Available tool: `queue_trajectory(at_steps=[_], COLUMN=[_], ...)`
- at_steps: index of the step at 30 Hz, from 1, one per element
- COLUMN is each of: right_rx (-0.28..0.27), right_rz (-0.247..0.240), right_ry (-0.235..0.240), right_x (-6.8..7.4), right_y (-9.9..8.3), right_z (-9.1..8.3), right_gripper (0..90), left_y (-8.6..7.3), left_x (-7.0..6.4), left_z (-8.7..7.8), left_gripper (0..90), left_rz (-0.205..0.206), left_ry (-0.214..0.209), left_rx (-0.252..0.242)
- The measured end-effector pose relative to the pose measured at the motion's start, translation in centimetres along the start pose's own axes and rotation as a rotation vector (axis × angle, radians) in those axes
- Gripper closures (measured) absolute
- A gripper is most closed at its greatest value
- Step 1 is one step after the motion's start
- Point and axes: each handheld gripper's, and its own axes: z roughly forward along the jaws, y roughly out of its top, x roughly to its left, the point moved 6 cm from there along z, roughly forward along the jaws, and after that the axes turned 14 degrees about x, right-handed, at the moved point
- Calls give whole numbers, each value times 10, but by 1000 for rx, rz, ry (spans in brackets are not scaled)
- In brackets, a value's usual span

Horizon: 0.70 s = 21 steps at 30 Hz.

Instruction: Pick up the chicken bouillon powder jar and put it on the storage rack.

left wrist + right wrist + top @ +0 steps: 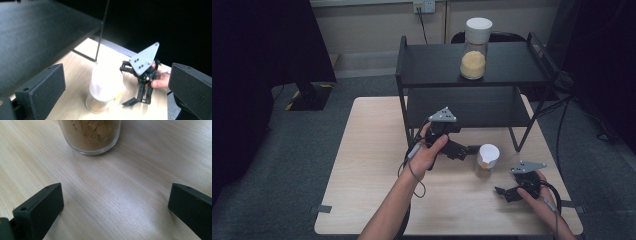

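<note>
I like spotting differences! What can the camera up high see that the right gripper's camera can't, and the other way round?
The high view alone has the black shelf with a tall jar on top, both hands and the left gripper. The right gripper view alone has a close look at the brown powder in the small jar. Both show that small jar, the wooden table and the right gripper, open.

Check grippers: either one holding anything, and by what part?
Nothing held. Left gripper and right gripper are both open, jaws wide apart; the jar stands on the table between them, untouched.
</note>
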Motion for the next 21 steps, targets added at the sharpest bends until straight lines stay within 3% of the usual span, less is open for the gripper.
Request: queue_trajectory(at_steps=[9, 14, 21], right_rx=[0, 0, 0], right_rz=[0, 0, 0], right_ry=[0, 0, 0], right_x=[0, 0, 0], right_y=[0, 0, 0], right_z=[0, 0, 0], right_gripper=[0, 0, 0], left_y=[-21, -37, -58], left_x=[5, 11, 16], left_z=[17, 24, 33], left_gripper=[8, 8, 13], left_rz=[-14, -47, -77], left_ry=[-3, -14, 1], left_rx=[25, 20, 52])
